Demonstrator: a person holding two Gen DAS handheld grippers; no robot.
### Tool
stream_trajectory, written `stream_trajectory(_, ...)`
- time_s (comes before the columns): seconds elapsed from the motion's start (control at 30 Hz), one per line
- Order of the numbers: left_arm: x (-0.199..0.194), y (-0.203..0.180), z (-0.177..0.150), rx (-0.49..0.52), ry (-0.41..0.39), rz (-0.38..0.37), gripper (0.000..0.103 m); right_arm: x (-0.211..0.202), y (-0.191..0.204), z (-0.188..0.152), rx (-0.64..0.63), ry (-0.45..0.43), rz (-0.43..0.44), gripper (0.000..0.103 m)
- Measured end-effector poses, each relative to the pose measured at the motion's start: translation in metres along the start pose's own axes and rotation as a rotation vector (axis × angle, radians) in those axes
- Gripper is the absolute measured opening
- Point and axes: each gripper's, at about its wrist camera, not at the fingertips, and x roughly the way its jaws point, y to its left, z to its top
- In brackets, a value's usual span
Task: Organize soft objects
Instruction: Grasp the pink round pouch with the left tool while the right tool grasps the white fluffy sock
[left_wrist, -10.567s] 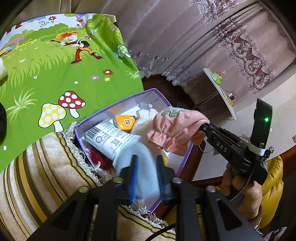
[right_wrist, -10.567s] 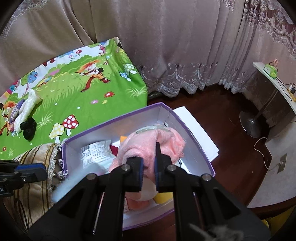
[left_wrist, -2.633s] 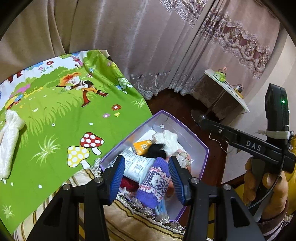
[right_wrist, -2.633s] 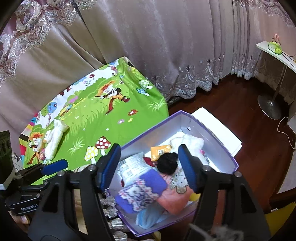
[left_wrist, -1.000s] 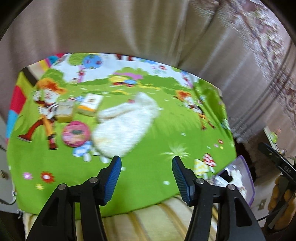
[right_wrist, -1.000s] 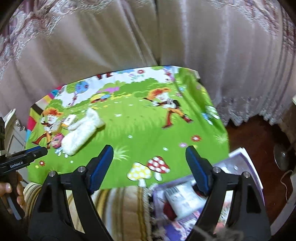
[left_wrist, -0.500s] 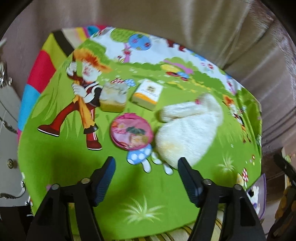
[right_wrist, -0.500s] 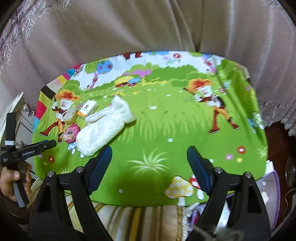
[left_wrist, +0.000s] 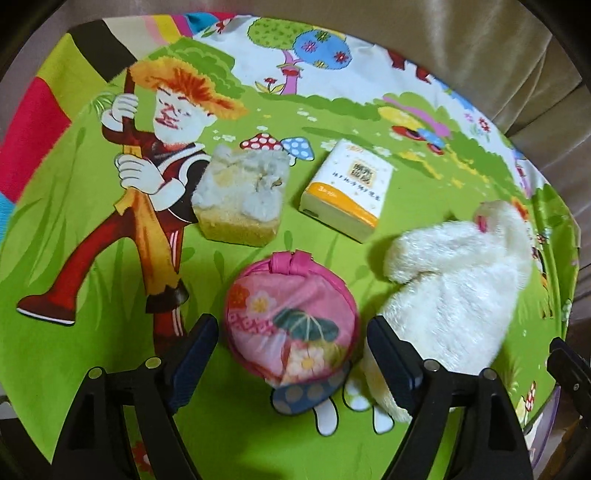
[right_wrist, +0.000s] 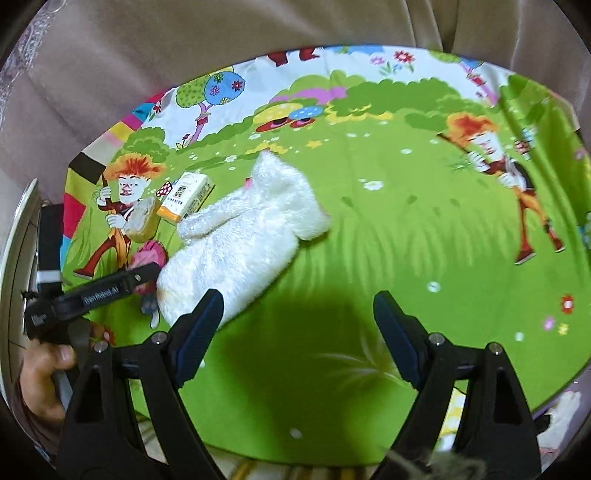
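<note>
A round pink flowered pouch (left_wrist: 291, 332) lies on the green cartoon cloth (left_wrist: 74, 350). My left gripper (left_wrist: 293, 363) hangs just over it, jaws still opening, the pouch framed between the fingers with gaps on both sides. A white fluffy soft toy (left_wrist: 454, 291) lies to the pouch's right, its near end by the right finger. Behind them sit a yellow sponge with white fluff (left_wrist: 240, 195) and a tissue pack (left_wrist: 349, 188). My right gripper (right_wrist: 295, 328) is open above bare cloth, the white toy (right_wrist: 243, 236) at its left finger. The left gripper (right_wrist: 92, 295) shows at the left of the right wrist view.
Beige curtains (right_wrist: 184, 48) rise behind the cloth. The purple box's corner (left_wrist: 543, 439) peeks in at the lower right of the left wrist view. A striped cushion edge (right_wrist: 258, 469) runs along the near side. A hand (right_wrist: 40, 376) grips the left tool.
Both grippers have swung from the purple box to the cloth's far end and dropped lower. The left jaws have widened around the pink pouch. The white toy now lies beside both grippers.
</note>
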Motion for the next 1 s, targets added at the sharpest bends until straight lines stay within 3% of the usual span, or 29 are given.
stream_trajectory(0.17,0.004,-0.004,0.003,0.036,-0.016,0.042,0.084,0.029,0.009,0.006,0.037,0.023,0.028,0.085)
stream_trajectory(0.37,0.004,-0.014,0.000,0.117,-0.047,0.115,0.076,0.051,0.014,0.011,0.052,0.035,0.015,0.085)
stream_trajectory(0.83,-0.015,0.000,-0.004,0.037,-0.088,0.037,0.074,0.089,0.027,0.021,0.048,0.037,0.011,0.085)
stream_trajectory(0.9,-0.018,-0.001,-0.005,0.035,-0.093,0.025,0.074,0.091,0.032,0.023,0.018,0.028,0.000,0.077)
stream_trajectory(0.97,-0.020,-0.002,-0.006,0.031,-0.098,0.012,0.074,0.091,0.036,0.023,-0.001,0.022,0.016,0.057)
stream_trajectory(1.0,-0.021,-0.002,-0.007,0.028,-0.101,0.009,0.074,0.091,0.037,0.022,-0.005,0.022,0.028,0.054)
